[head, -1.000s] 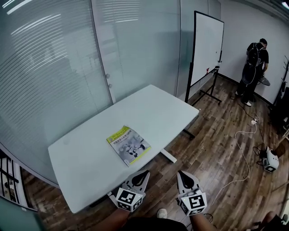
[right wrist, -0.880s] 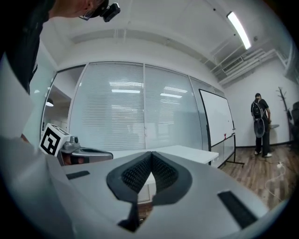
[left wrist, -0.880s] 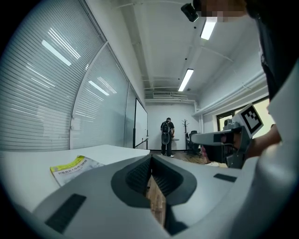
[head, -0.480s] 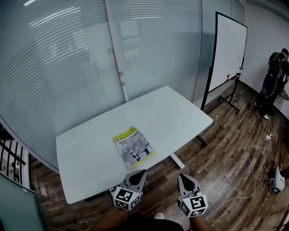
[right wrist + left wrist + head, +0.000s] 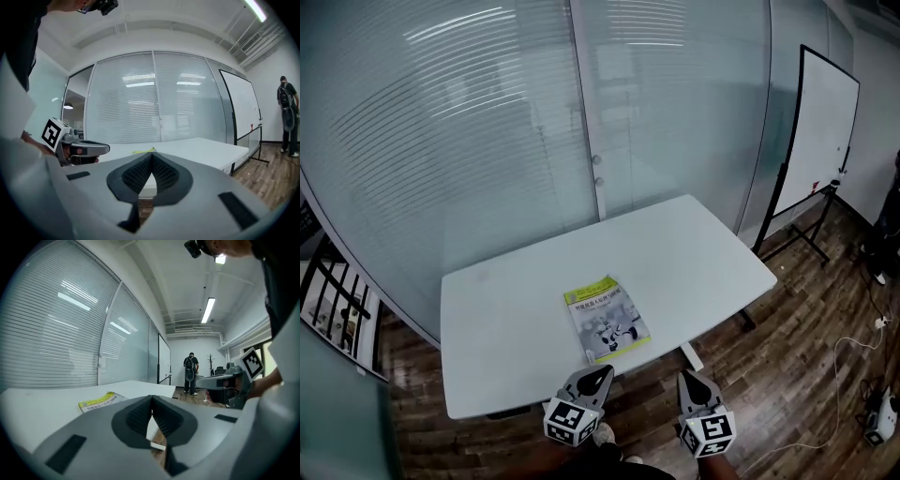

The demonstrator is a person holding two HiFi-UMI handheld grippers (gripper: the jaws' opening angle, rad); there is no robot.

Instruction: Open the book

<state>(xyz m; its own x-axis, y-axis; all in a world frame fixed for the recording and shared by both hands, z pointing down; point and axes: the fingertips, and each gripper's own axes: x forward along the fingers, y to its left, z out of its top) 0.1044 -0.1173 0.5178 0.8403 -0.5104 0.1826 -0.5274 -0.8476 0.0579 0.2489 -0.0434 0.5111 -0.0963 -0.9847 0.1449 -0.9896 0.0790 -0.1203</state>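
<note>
head cam: steep down | gripper cams: low, level | shared: book (image 5: 607, 319), table (image 5: 511, 300)

A white counter (image 5: 694, 244) stands in the centre on a dark wooden floor (image 5: 806, 375). A glass wall with blinds (image 5: 441, 141) fills the upper left; a whiteboard (image 5: 820, 131) stands at the upper right.

left gripper (image 5: 602, 372): grey, black ribbed jaws | right gripper (image 5: 685, 376): same | marker cubes (image 5: 565, 424): black-white squares

The book (image 5: 607, 318) lies closed and flat, cover up: yellow-green bands around a white, pictured middle. It rests close to the near edge of the table (image 5: 694, 253), about midway along, turned slightly askew
</note>
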